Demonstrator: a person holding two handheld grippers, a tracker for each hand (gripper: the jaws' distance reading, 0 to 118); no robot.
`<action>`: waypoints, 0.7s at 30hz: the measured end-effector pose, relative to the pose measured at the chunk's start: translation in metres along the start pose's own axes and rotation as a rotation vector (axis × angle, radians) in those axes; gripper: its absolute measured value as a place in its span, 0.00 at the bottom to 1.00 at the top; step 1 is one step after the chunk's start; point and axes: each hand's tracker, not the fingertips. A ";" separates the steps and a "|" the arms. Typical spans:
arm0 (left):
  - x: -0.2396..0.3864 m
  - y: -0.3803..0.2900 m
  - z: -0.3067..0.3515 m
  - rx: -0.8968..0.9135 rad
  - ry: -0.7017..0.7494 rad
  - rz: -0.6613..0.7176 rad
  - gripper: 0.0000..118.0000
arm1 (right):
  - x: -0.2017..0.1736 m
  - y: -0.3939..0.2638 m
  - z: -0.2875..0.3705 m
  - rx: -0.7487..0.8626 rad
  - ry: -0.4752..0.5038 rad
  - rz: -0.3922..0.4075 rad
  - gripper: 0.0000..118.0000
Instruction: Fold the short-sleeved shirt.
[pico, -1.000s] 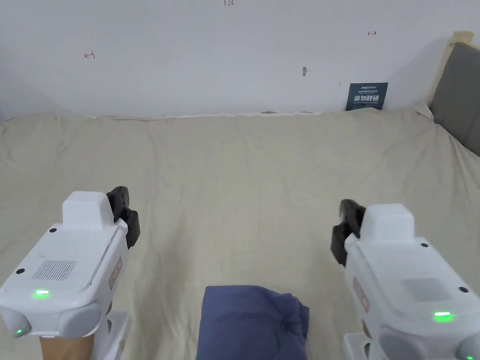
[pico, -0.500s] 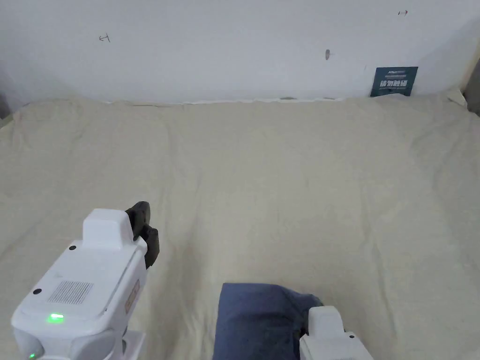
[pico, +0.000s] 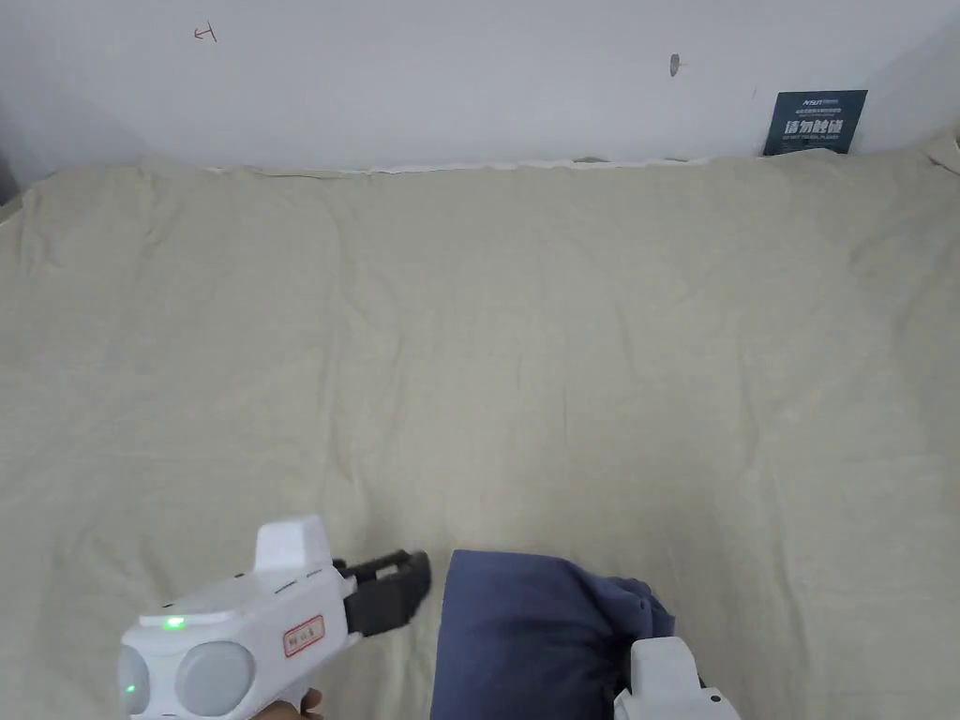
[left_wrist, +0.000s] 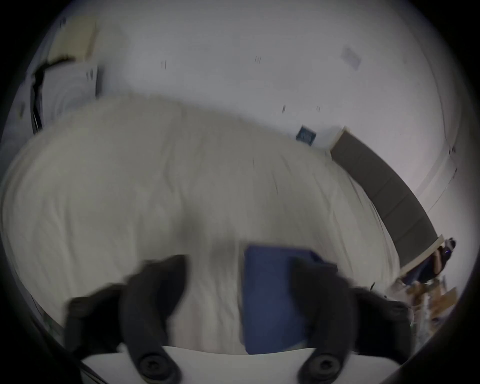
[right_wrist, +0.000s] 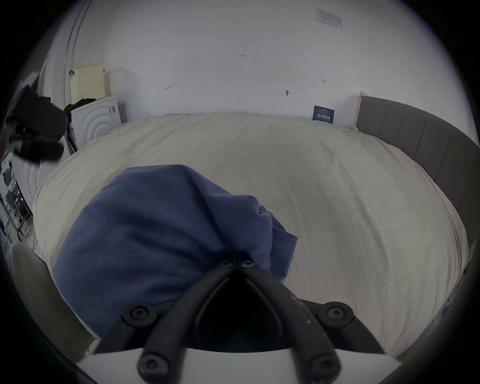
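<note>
Left tongs (pico: 412, 586) sit low and turned sideways, pointing right, jaws spread wide apart. Right tongs (right_wrist: 237, 263) have both jaws pinched together, clamped on a bunch of blue shirt (right_wrist: 145, 228) fabric.

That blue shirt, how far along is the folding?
Barely begun. The blue shirt lies bunched at the near edge of the bed. The right tool is pinched shut on it; the left tool is open beside it. Spreading and folding remain.
</note>
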 end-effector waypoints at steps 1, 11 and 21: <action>-0.001 -0.004 -0.010 -0.052 -0.009 0.019 0.88 | 0.000 0.000 0.000 0.002 -0.001 0.002 0.01; 0.020 -0.027 -0.070 -0.291 -0.043 0.011 0.50 | 0.006 -0.004 0.002 0.011 0.031 -0.010 0.01; 0.029 -0.029 -0.065 -0.267 -0.109 0.069 0.13 | 0.023 0.008 0.003 -0.034 0.108 -0.090 0.01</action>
